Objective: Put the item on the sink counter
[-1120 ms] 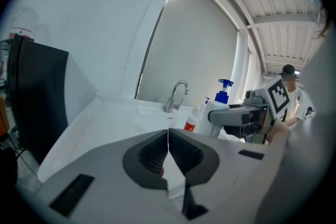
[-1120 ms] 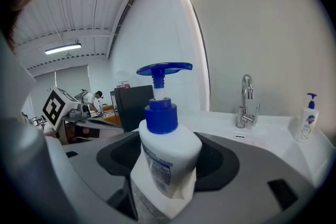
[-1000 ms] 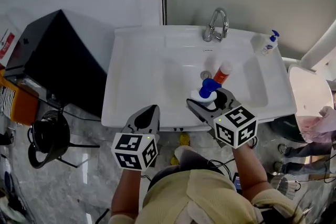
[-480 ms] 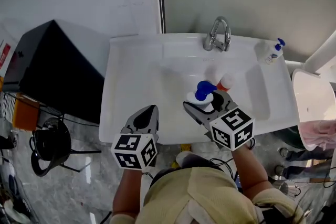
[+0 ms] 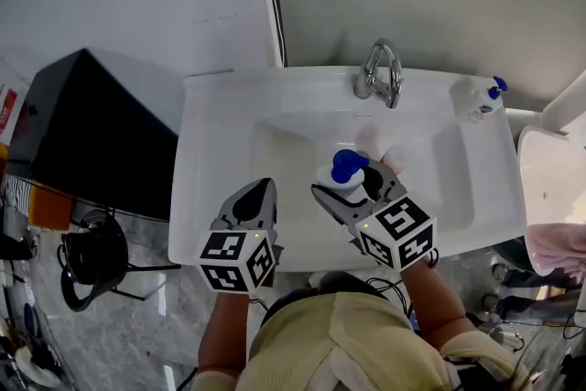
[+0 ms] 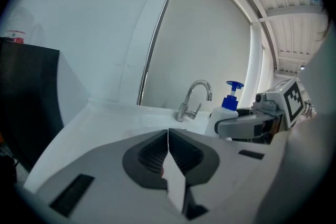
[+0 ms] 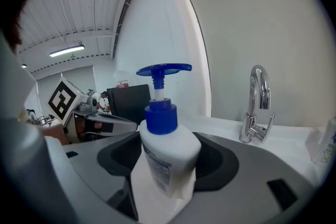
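Observation:
A white pump bottle with a blue pump head [image 5: 342, 171] [image 7: 169, 149] stands upright between the jaws of my right gripper [image 5: 347, 184] [image 7: 168, 168], which is shut on its body. It hangs over the basin of the white sink [image 5: 229, 119], in front of the chrome faucet [image 5: 380, 73] [image 7: 257, 107]. My left gripper [image 5: 260, 190] [image 6: 168, 136] is shut with nothing in it, over the sink's front left part. From the left gripper view the bottle [image 6: 227, 107] and the right gripper [image 6: 252, 124] show to the right of the faucet [image 6: 193, 100].
A small soap bottle with a blue pump [image 5: 485, 98] stands on the counter's back right corner. A black box [image 5: 82, 137] sits left of the sink. A white bowl [image 5: 554, 174] is at the right. The wall rises right behind the faucet.
Both grippers have moved forward over the basin, closer to the faucet. The pump bottle stays in the right gripper. The left gripper stays shut.

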`<state>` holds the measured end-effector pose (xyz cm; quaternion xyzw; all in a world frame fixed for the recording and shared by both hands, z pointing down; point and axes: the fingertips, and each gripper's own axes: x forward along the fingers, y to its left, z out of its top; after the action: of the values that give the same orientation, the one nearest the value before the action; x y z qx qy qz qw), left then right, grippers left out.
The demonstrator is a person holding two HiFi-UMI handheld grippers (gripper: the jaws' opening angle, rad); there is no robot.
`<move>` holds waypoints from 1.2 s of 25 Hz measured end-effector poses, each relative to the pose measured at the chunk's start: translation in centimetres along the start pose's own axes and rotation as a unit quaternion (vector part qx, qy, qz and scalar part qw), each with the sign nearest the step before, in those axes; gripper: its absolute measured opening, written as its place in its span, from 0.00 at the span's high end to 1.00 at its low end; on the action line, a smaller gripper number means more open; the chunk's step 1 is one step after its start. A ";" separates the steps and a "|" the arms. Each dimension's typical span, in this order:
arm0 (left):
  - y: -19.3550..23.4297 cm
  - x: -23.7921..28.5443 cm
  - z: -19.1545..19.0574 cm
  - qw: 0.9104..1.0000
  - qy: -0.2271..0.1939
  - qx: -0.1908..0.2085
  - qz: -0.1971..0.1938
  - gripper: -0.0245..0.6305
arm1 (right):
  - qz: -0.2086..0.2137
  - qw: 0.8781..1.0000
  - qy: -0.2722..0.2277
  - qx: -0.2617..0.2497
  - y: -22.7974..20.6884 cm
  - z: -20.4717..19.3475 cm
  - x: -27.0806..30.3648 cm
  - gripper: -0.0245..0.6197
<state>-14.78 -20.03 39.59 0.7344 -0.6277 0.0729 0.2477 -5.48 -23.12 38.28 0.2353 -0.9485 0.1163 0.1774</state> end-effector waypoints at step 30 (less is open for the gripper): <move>4.2 3.4 2.4 0.998 0.020 0.017 -0.056 0.90 | -0.086 0.996 -0.009 0.022 -3.6 2.2 6.2 0.48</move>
<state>-18.63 -24.51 40.03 0.7707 -0.5795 0.0845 0.2513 -9.51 -29.40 39.21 0.3211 -0.9233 0.1198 0.1733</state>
